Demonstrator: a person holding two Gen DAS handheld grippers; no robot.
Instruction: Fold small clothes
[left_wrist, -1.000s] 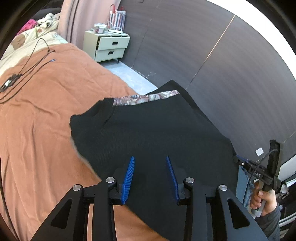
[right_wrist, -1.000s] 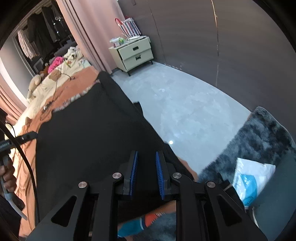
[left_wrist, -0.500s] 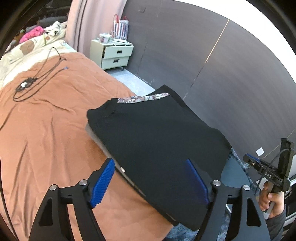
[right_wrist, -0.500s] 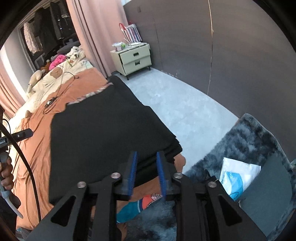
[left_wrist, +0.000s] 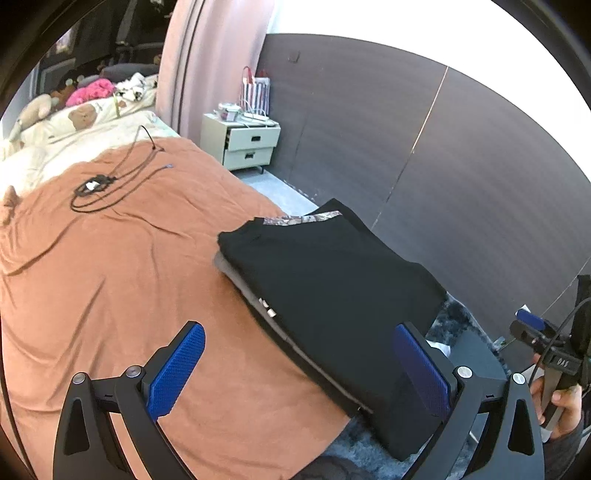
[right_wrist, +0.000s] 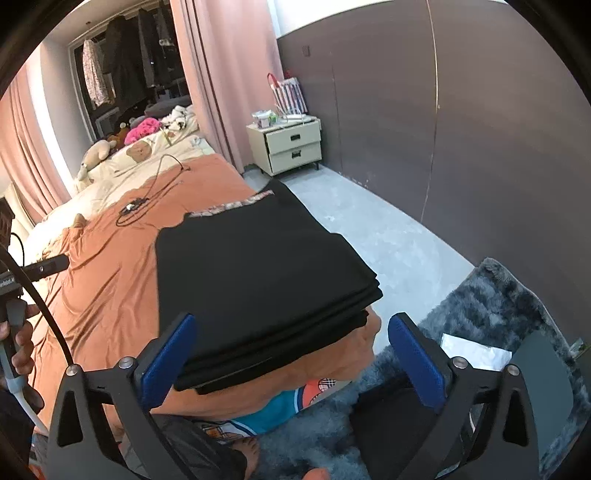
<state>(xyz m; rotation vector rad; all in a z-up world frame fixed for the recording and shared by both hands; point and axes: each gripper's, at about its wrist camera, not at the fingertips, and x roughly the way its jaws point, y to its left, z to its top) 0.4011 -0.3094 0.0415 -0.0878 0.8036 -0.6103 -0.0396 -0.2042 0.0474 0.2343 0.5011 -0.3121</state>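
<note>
- Black garment: folded, lying flat at the corner of the orange bedspread.
- Left gripper, right gripper: jaws have just been opening, now wide apart, gripping nothing.

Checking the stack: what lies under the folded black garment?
Under the folded black garment, a grey folded layer peeks out, on the orange bedsheet. Anything further beneath is covered.

Grey garment under the folded black garment shows only an edge strip. Small tag at that edge too small to read. Items on the nightstand too small to tell. Hand cut by frame edge. Orange-teal cloth mostly hidden under the bedspread.
</note>
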